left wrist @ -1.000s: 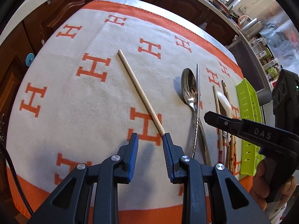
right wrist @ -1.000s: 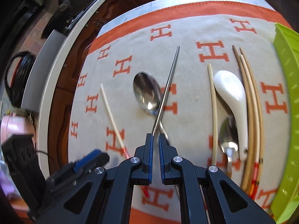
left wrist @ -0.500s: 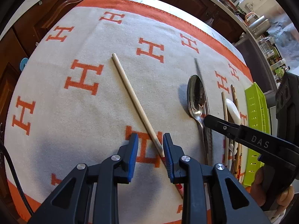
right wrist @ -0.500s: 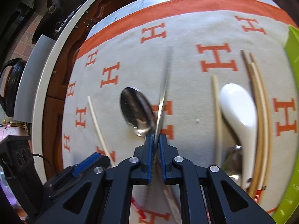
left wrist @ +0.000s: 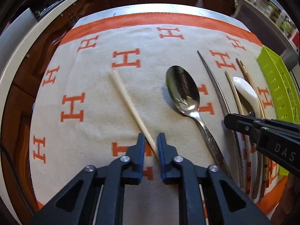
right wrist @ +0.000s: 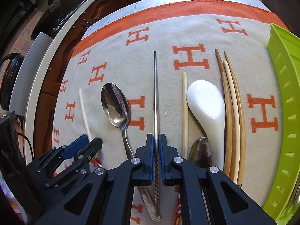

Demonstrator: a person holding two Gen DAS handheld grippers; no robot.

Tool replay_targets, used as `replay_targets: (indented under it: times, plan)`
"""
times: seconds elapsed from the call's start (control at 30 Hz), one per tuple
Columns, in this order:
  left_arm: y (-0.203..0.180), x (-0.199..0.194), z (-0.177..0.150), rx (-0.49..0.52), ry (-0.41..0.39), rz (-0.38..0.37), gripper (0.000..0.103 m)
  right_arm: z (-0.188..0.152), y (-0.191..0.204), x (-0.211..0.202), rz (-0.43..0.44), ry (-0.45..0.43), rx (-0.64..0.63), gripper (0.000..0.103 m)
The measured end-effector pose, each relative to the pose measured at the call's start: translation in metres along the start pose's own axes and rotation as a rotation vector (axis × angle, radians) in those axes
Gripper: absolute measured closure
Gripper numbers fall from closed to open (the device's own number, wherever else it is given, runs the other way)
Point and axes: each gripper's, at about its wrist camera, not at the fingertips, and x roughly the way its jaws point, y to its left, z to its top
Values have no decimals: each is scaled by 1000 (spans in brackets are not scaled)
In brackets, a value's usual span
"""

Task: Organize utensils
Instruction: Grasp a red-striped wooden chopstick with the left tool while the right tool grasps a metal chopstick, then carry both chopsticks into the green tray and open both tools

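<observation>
Green slotted tray sits at the far right of the right gripper, on the orange-and-cream H-pattern cloth over the counter; its inside is mostly cut off, contents cannot be told.

Left gripper: jaws have just been closing, now narrow, with the pale chopstick between the blue pads; chopstick runs up-left away from the gripper, lying on the cloth. Whether the pads actually press it cannot be told.

Right gripper: closed on the metal chopstick, which points straight ahead from the fingers; twisted handle end passes back under the gripper.

Metal spoon lies between the two grippers, bowl away, handle toward the camera.

Right of the right gripper: single light wooden chopstick, white ceramic spoon, a second small metal spoon partly under it, then a bundle of wooden chopsticks just beside the tray.

Only the right wrist view shows the small metal spoon's bowl clearly and the red-striped chopstick end behind the left gripper. Only the left wrist view shows the right gripper from the side with "DAS" lettering, and cluttered shelves past the counter.
</observation>
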Motion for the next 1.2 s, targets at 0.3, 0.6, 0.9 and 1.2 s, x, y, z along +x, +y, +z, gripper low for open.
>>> replay_targets:
  times: [0.3, 0.6, 0.9, 1.2]
  plan:
    - [27, -1, -10, -198, 29, -226, 100, -17, -35, -38, 153, -51, 89, 97]
    - [18, -30, -18, -215, -5, -294, 100, -46, -66, -95, 237, -135, 135, 97]
    - [-37, -79, -2, -119, -68, -392, 100, -72, -116, -162, 76, -278, 165, 97]
    - [-129, -101, 17, 29, -75, -446, 100, -84, -175, -188, -264, -306, 130, 97]
